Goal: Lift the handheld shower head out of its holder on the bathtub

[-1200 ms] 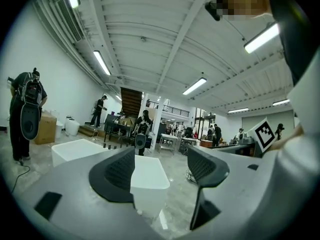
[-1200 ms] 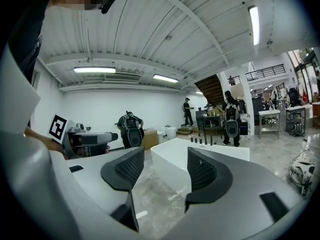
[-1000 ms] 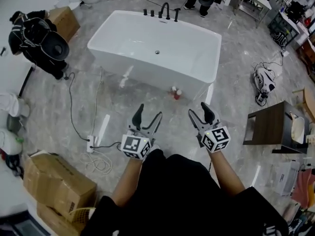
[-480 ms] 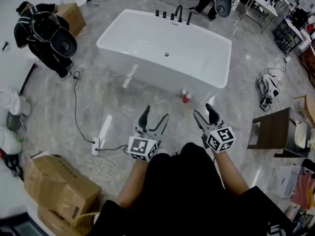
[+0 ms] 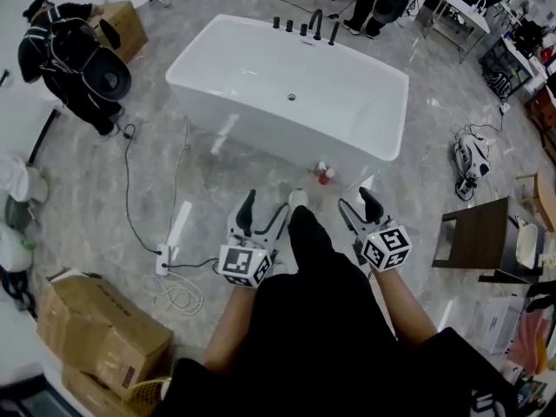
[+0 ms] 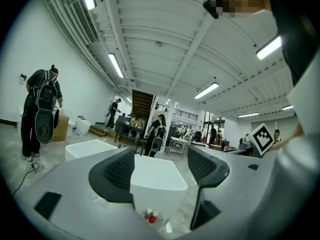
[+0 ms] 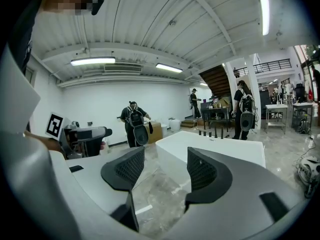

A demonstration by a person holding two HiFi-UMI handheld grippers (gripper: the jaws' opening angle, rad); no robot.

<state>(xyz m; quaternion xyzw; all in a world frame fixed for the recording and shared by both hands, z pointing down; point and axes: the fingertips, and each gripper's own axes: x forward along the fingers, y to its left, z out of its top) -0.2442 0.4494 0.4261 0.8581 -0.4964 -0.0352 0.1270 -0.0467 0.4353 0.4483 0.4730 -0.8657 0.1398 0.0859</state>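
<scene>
My left hand-held gripper (image 5: pixel 263 212) and right hand-held gripper (image 5: pixel 358 205) are both released, jaws apart with nothing between them, low in front of the person's waist. Ahead of both and well apart stands the tub (image 5: pixel 261 137), with two small red bottles (image 5: pixel 323 174) on the floor at its near wall. I take the shower head (image 5: pixel 333 31) to be the slim black stick at the right end of the fittings on the far rim, just beyond the spout (image 5: pixel 317 17). It stands upright, long axis vertical. It is too small to tell which way its face turns. I judge it stiff, light and smooth, perhaps slippery, likely trailing a hose. I'd grip mid-handle, across the shaft, and lift straight up.
</scene>
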